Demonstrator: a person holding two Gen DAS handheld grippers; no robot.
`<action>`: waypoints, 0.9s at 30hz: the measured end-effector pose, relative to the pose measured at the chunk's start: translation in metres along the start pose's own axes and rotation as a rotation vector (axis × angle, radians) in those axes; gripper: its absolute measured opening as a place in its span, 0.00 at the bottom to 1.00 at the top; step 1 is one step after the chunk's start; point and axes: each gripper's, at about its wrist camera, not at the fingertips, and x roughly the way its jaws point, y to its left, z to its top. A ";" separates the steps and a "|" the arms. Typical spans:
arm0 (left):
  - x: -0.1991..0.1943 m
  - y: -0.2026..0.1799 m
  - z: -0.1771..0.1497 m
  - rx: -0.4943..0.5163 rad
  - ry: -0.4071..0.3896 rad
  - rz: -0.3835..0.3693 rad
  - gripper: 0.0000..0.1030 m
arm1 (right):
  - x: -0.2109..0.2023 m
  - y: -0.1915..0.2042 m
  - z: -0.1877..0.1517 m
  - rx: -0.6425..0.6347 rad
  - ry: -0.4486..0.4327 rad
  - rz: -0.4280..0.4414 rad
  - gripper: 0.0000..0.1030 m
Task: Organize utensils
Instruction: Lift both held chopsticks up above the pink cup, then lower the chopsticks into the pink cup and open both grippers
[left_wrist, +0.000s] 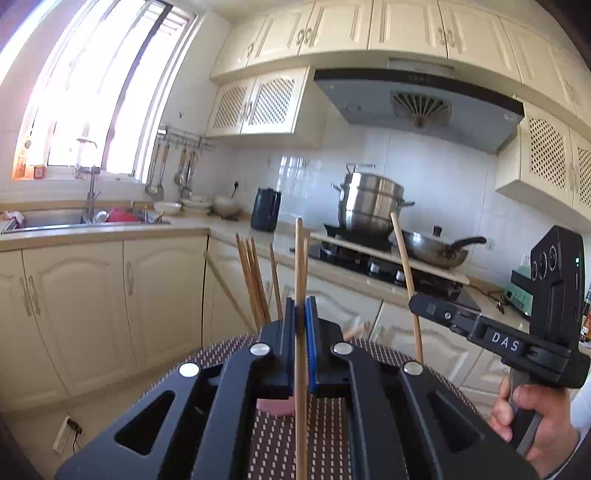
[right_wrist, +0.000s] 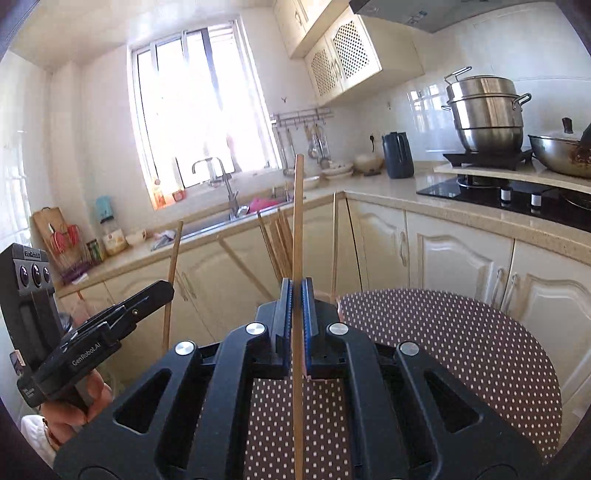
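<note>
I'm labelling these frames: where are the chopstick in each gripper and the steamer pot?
left gripper's chopstick (left_wrist: 300, 258), left wrist view, upper shaft
right gripper's chopstick (right_wrist: 297, 221), right wrist view, upper shaft
steamer pot (left_wrist: 371, 206), left wrist view, side wall

Left claw (left_wrist: 301, 325) and right claw (right_wrist: 295, 306): matte black bodies, blue ribbed pads, silver round screw heads on the linkage arms. Right unit side-on reads "DAS", left reads "GenRobot.AI"; black camera block with three lenses on each.
</note>
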 end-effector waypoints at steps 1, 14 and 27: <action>0.004 0.000 0.003 -0.004 -0.014 -0.007 0.05 | 0.002 -0.001 0.004 0.002 -0.016 0.004 0.05; 0.082 0.003 0.034 -0.046 -0.223 -0.007 0.05 | 0.059 -0.020 0.030 -0.025 -0.249 0.053 0.05; 0.147 0.005 0.032 -0.047 -0.278 0.018 0.06 | 0.118 -0.041 0.021 -0.015 -0.272 0.112 0.05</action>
